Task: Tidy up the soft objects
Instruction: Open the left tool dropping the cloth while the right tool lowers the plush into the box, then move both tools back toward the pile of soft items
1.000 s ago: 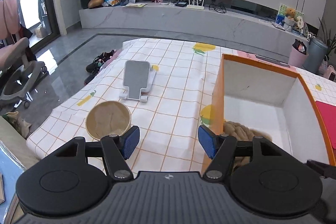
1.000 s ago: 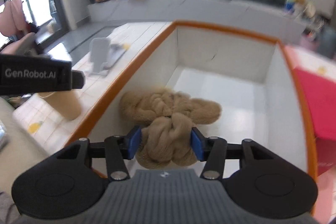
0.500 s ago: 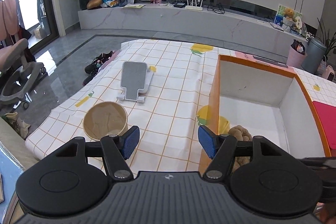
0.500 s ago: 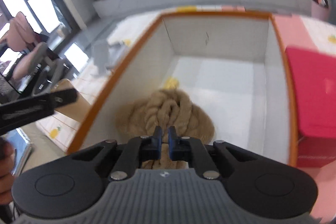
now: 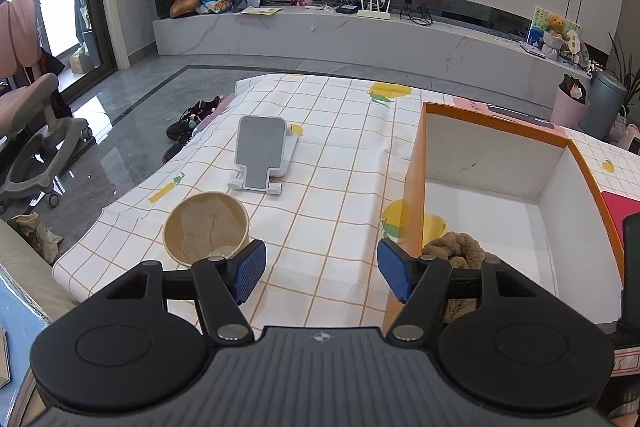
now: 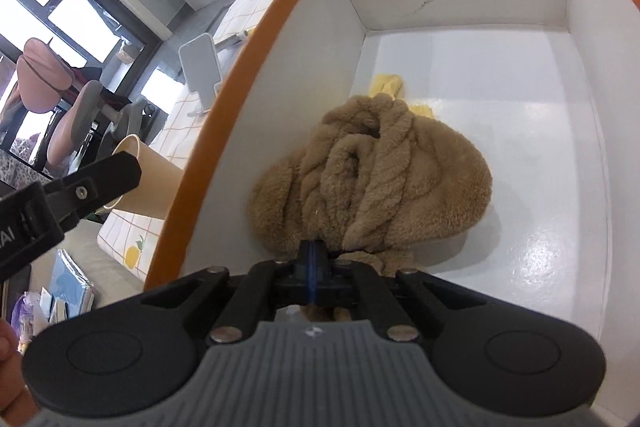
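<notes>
Right hand-held gripper (image 6: 314, 259) is pressed together, seemingly pinching the brown plush bundle's (image 6: 372, 179) near end; it stretches straight ahead inside the orange-rimmed box (image 6: 240, 67). Left hand-held gripper (image 5: 322, 277), spread, hovers over the bench (image 5: 340, 163) beside it.

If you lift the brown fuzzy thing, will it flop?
Probably. The fuzzy thing looks like twisted plush cloth, so it should sag around the right gripper's pinch. It looks light and grippy, unlikely to slip.
</notes>
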Available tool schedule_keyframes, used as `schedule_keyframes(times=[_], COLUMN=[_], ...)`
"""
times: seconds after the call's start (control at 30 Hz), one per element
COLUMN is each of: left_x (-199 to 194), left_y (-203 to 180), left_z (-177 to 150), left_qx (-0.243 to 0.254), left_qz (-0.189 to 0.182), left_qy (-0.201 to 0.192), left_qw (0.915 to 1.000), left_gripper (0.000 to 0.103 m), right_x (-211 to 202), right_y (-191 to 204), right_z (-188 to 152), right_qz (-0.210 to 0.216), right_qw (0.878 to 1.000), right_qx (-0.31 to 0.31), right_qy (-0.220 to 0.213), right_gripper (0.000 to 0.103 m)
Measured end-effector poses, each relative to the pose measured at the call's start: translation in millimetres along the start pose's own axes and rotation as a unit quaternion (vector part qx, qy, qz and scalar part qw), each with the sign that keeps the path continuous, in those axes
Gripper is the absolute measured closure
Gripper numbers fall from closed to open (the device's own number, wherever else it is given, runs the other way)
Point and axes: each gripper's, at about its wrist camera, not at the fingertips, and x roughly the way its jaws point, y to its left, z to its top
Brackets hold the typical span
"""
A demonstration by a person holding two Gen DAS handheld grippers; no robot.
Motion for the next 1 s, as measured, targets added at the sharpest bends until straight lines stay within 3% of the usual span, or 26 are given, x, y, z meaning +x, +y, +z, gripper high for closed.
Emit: schedule_keyframes(times=[0.07,0.23,0.33,0.4,0.53,0.6,0.8,1.0], left_x=[-1.5,-6.2,-9.2,-14.8,-32.8,-43.5,-75.9,-94.8], left_y=[-0.2,-1.7,-2.1,-2.0,-12.1,-21.4,-69.5,-128.4], left_z=[-0.1,0.7,2.6,4.7,8.1,10.3,10.8,8.3], left_qx=[0.0,0.005,0.001,-0.006,-0.001,0.002,0.036,0.071], left_qz=[0.0,0.0,0.003,-0.009,-0.01,-0.012,-0.033,-0.05], left_qy=[-0.002,-0.011,-0.011,-0.013,-0.033,-0.043,-0.084,-0.102], left_qw=[1.0,0.9999,0.9999,0.9998,0.9994,0.999,0.9953,0.991], left_gripper=[0.028,0.028,0.028,0.028,0.028,0.023,0.019,0.018], right_x=[-4.6,-33.8,-57.7,-74.2,-119.9,-144.0,-207.4,-260.8], right_y=[-3.4,10.3,22.2,26.9,36.1,37.3,19.0,-20.7], right_z=[-3.4,-14.9,-17.7,-19.4,-30.5,-36.0,-40.4,-61.6], right_qz=[0.008,0.018,-0.002,-0.018,-0.041,-0.047,-0.063,-0.159], right_qw=[1.0,0.996,0.991,0.989,0.978,0.973,0.963,0.936], right_qx=[0.013,-0.026,-0.062,-0.074,-0.112,-0.121,-0.112,-0.114], right_qy=[-0.015,-0.083,-0.115,-0.131,-0.169,-0.192,-0.237,-0.294], right_gripper=[0.103,0.099,0.096,0.077,0.059,0.048,0.035,0.028])
